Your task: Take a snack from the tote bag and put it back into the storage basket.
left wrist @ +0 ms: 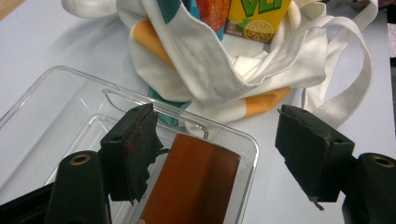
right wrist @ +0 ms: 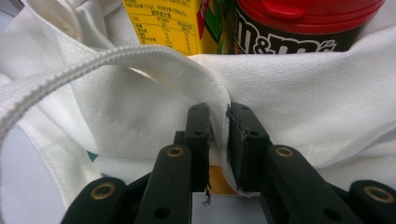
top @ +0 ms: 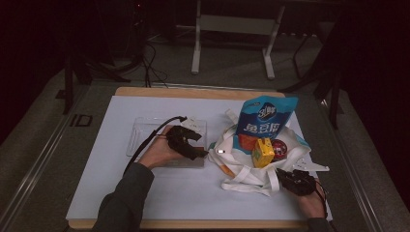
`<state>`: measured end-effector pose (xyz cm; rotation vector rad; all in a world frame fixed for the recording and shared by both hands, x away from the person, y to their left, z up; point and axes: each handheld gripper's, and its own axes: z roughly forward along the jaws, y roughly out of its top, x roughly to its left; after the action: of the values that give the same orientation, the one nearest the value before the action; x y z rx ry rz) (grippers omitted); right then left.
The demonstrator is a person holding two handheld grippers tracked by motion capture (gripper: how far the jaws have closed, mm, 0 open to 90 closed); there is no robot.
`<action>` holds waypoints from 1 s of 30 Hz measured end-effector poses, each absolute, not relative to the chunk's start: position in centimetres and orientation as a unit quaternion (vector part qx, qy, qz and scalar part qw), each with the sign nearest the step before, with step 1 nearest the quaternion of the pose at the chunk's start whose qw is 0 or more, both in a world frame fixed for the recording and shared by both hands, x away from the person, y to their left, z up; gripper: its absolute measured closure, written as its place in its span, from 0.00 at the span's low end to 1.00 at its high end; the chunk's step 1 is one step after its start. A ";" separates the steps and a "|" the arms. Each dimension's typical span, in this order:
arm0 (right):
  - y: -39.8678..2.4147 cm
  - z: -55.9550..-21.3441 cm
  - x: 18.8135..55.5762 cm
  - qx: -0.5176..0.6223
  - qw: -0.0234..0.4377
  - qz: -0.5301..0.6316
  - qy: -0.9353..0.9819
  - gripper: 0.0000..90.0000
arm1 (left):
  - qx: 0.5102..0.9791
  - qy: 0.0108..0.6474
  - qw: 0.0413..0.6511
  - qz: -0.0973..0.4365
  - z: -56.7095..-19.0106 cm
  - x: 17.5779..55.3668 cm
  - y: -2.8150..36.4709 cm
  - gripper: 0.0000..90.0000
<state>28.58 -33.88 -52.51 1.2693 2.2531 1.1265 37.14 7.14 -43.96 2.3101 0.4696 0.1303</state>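
At the left of the white table [top: 96,188], a clear plastic tray [top: 140,128] holds a brown packet [left wrist: 196,179] in its near corner. The left gripper [top: 196,145] hovers over that corner, its jaws wide apart with nothing between them, the brown packet lying below the gap. Just to the right of the tray sits a white cloth bag [top: 232,166], slumped open on the table, with orange and teal patches on its fabric. A tall blue snack pouch [top: 263,118] stands up out of the bag, and a yellow juice carton [top: 262,152] and a red-lidded candy tub [top: 279,147] rest beside it inside. At the bag's right near edge, the right gripper [right wrist: 219,140] has its jaws nearly together, pinching the bag's white fabric where a strap [right wrist: 93,70] joins the rim.
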 end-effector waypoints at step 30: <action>-33.9 -52.5 28.6 0.443 0.158 0.396 0.789 0.87 | 0.885 0.166 0.430 0.062 -43.3 36.3 4.3 0.34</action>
<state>28.64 -33.95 -52.54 1.2662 2.2565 1.1328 36.30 4.31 -43.30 2.2086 0.4154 0.1536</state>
